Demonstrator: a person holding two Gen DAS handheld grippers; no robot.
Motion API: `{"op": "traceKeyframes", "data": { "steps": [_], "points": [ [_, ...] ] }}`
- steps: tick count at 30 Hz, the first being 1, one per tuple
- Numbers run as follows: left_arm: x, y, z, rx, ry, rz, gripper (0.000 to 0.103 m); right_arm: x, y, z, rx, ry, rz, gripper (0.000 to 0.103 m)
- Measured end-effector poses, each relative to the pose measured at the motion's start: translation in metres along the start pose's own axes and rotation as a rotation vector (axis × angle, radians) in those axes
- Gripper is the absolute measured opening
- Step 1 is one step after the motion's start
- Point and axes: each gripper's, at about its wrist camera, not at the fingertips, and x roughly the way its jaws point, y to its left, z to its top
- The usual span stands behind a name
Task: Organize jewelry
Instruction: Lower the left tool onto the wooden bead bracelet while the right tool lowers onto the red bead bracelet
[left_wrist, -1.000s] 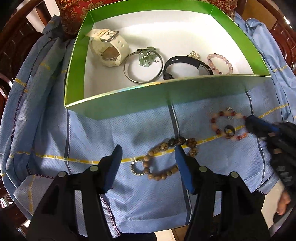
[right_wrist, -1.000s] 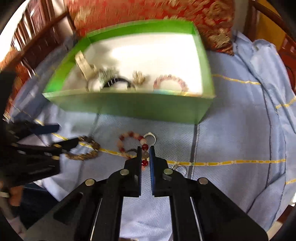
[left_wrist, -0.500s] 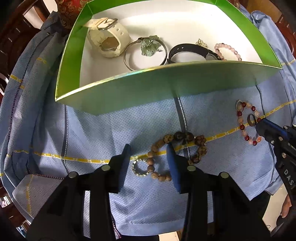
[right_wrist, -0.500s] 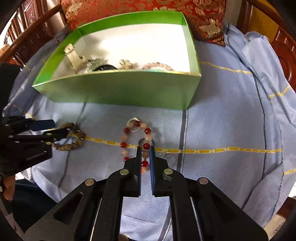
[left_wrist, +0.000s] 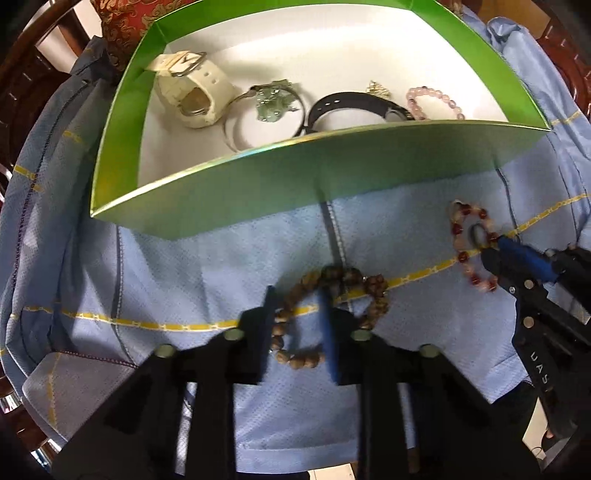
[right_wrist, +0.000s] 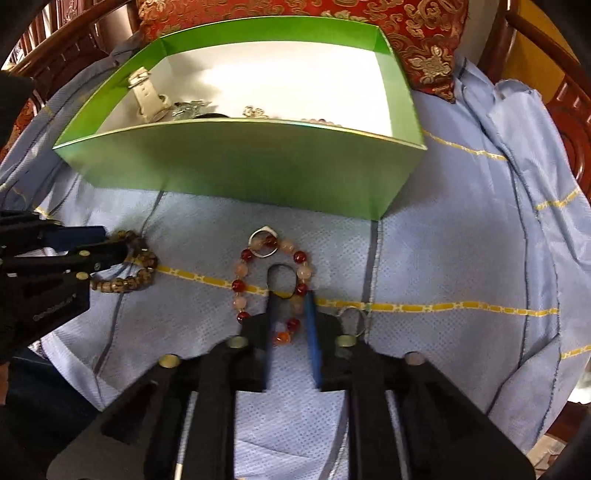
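Both grippers are down on the blue cloth (right_wrist: 461, 240) in front of the green box (right_wrist: 240, 166). The left gripper (left_wrist: 297, 301) is closing, its jaws narrow around one side of the brown bead bracelet (left_wrist: 332, 284); whether the pads press yet is hard to say through the blur. The right gripper (right_wrist: 291, 299) looks pinched on the red and pink bead bracelet (right_wrist: 273, 273), near its lower beads. Best to finish each squeeze on the strand itself, not the cloth, then lift straight up over the box wall. Only the left view shows the white watch (left_wrist: 192, 92), bangle (left_wrist: 266, 110) and black strap (left_wrist: 354, 105) spread inside; only the right view shows a silver ring (right_wrist: 263, 242) at the bracelet's top.
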Motion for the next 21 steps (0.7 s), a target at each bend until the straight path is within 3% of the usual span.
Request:
{"op": "traceKeyframes", "data": {
  "steps": [5, 15, 21],
  "points": [
    [-0.002, -0.009, 0.002, -0.006, -0.011, 0.001, 0.008, -0.006, 0.002, 0.0, 0.0, -0.016, 0.012, 0.009],
    [-0.013, -0.019, 0.007, -0.001, -0.028, -0.011, 0.008, -0.028, 0.013, 0.003, -0.026, -0.056, 0.049, 0.009],
    [-0.011, 0.005, -0.002, -0.014, -0.026, -0.013, 0.01, -0.034, 0.025, 0.006, -0.042, -0.062, 0.084, 0.009]
  ]
}}
